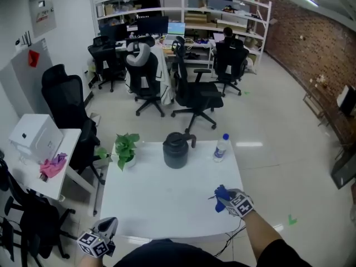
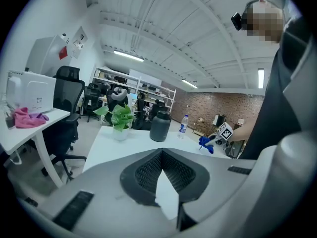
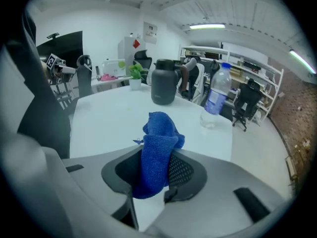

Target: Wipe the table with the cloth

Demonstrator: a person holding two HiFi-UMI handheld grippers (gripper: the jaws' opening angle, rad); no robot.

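Note:
The blue cloth is bunched up and pinched between the jaws of my right gripper, over the right part of the white table. In the right gripper view the cloth stands up from between the two pads, just above the tabletop. My left gripper is at the table's front left edge. Its jaws meet at their tips with nothing between them. From the left gripper view, the right gripper with the cloth shows at the table's far right.
A dark jug, a clear water bottle and a small potted plant stand along the table's far edge. A side table at the left carries a white box and a pink rag. Office chairs stand beyond.

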